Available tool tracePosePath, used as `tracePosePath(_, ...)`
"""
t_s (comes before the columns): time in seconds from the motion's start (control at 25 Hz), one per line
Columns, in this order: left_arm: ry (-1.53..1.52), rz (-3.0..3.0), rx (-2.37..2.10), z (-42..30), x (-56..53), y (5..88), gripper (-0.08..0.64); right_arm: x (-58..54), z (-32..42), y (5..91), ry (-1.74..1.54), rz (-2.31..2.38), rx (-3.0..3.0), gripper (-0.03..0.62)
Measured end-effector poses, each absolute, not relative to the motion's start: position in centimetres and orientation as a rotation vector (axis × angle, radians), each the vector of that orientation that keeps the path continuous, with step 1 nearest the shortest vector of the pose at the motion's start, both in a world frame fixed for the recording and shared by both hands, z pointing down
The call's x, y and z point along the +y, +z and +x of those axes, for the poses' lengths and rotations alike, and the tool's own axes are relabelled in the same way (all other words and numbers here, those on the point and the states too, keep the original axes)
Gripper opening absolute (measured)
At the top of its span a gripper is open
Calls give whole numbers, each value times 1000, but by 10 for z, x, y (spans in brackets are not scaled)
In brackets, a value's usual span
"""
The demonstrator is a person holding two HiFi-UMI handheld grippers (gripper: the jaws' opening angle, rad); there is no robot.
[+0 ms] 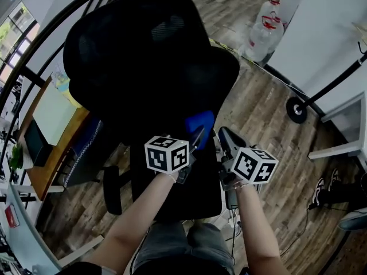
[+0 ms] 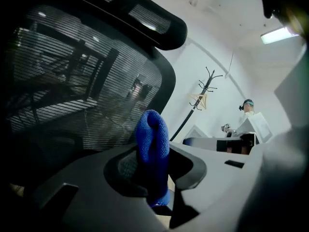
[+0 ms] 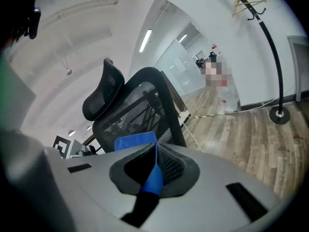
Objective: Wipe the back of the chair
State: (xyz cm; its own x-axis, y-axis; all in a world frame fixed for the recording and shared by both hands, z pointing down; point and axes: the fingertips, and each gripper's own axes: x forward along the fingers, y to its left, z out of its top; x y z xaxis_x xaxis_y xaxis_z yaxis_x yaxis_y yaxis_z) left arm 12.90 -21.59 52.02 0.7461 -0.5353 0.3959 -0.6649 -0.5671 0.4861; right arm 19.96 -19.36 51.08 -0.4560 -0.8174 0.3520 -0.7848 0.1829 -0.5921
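A black office chair fills the upper middle of the head view, its mesh back [image 1: 143, 56] turned towards me. A blue cloth [image 1: 200, 122] rests against the lower right of that back. My left gripper [image 1: 198, 137] is shut on the cloth, which bulges up as a folded hump [image 2: 152, 144] in front of the mesh [image 2: 72, 81]. My right gripper [image 1: 222, 135] sits just to the right, its jaws closed on the cloth's edge [image 3: 153, 178]. The rest of the cloth [image 3: 135, 141] spreads left before the chair back [image 3: 140, 105].
A wooden desk [image 1: 54, 130] stands left of the chair. Water bottles [image 1: 264, 30] sit at the back right by a white wall. A coat rack's round base [image 1: 297, 110] and pole [image 3: 270, 57] stand on the wood floor to the right. Shoes [image 1: 324, 191] lie nearby.
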Motion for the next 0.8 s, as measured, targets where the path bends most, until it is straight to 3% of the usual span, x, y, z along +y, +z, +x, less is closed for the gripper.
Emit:
tracePosePath(0.44,335,2279,-837,175,-233,558,103,-199,223,547,-1241,-1640,2342,32)
tracePosePath(0.8,302,2200,-913,157,-249,572,103,-216,200,559,-1277,-1599,2390,32)
